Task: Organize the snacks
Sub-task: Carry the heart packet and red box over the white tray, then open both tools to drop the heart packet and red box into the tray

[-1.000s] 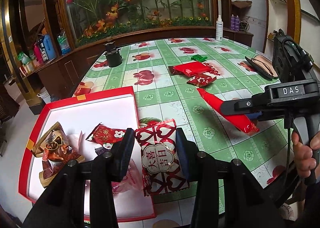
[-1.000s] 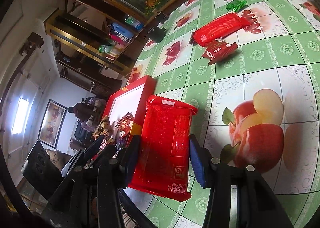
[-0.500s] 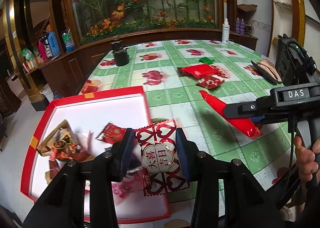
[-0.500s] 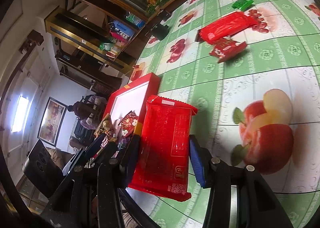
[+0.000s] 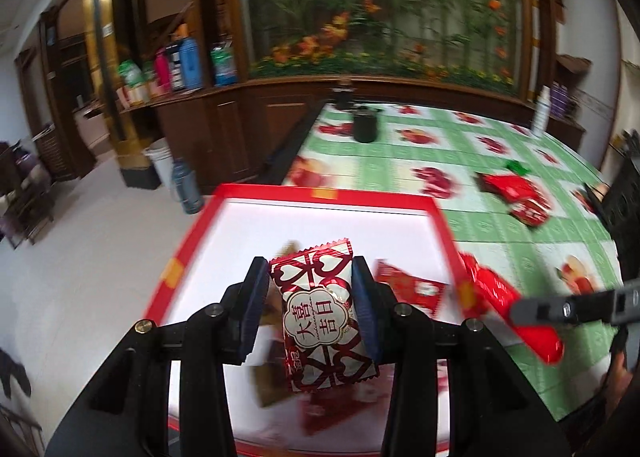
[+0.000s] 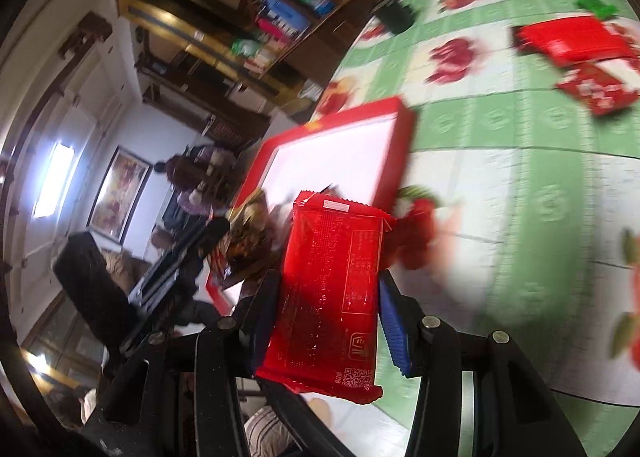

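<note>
Left wrist view: a heart-patterned packet [image 5: 320,313] is being pinched by the left gripper [image 5: 310,309] over the red tray [image 5: 320,193] — and is best being released low, into white space at the far side, while the red packet [image 6: 332,297] is being clamped by the right gripper [image 6: 326,317].

Heart-patterned snack packet [image 5: 320,313] and red snack pack [image 6: 332,297] above red-rimmed box [image 5: 320,195].

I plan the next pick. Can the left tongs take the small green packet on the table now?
Probably not yet. The left tongs are already shut on the heart-patterned snack above the red tray, and the green packet lies far across the table, beyond the red packets.
</note>
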